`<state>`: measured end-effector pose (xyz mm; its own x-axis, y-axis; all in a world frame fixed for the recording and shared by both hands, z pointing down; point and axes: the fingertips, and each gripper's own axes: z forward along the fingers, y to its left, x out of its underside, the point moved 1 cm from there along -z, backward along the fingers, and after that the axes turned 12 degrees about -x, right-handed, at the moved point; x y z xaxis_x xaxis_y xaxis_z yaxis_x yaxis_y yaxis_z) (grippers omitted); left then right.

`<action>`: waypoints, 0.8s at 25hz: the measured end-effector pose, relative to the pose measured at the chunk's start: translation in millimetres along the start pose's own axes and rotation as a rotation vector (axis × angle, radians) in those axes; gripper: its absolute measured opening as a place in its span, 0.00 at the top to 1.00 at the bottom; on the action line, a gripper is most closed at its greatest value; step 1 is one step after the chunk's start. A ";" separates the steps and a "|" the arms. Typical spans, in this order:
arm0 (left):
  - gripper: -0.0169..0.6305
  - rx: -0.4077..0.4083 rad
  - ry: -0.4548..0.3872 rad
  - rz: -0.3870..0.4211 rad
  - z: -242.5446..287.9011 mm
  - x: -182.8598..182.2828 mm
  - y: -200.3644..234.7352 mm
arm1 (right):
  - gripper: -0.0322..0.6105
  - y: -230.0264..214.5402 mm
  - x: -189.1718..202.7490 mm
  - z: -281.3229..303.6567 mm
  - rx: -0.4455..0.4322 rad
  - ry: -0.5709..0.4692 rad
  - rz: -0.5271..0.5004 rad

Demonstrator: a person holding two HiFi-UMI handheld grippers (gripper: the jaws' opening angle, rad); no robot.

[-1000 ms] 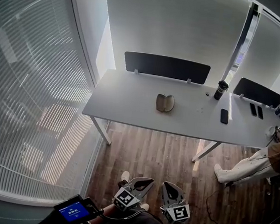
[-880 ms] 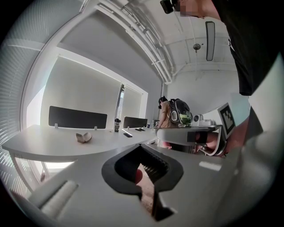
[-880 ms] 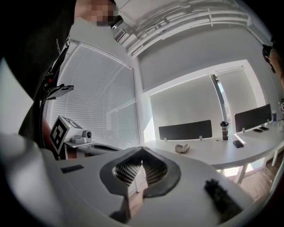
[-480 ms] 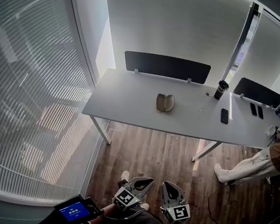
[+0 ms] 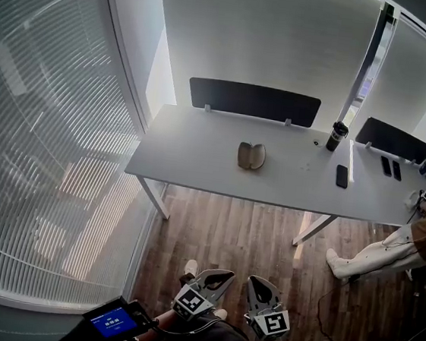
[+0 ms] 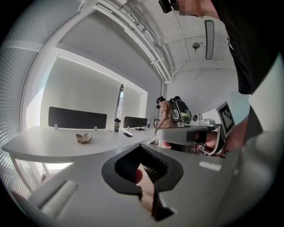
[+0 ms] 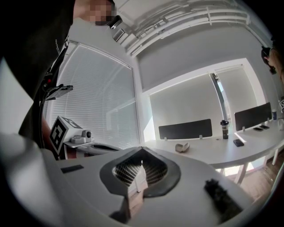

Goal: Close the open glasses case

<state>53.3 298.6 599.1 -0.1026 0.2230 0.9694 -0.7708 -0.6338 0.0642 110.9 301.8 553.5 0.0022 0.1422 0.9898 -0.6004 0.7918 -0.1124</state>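
Centrally on the white desk (image 5: 192, 156) sits the glasses case (image 5: 251, 156), open.

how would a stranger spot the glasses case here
Find the long white desk with a black divider panel along its back edge. Near its middle lies the small beige clamshell glasses case, open; the flat black phone and dark tumbler sit far right.

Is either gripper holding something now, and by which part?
Nothing is held: the left gripper and the right gripper are empty, and the open glasses case lies apart on the table.
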 end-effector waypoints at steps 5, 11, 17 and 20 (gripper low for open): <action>0.96 -0.006 0.011 -0.036 0.1 -2.7 -1.8 | 0.95 -2.0 -0.2 -0.9 -0.002 -0.003 -0.002; 0.96 -0.008 -0.009 -0.005 2.1 -0.5 1.6 | 0.95 -4.7 1.9 0.3 0.000 -0.010 0.016; 0.96 -0.025 0.003 -0.047 -1.4 -11.7 0.6 | 0.95 -2.7 -0.5 1.0 -0.008 -0.007 0.006; 0.96 -0.015 0.013 -0.023 0.6 -4.6 -0.1 | 0.95 -4.2 -2.6 -0.3 -0.010 -0.006 0.006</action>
<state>54.2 297.2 594.8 -0.0934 0.2470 0.9645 -0.7825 -0.6172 0.0823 113.7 298.2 551.3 -0.0058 0.1433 0.9897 -0.5924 0.7968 -0.1188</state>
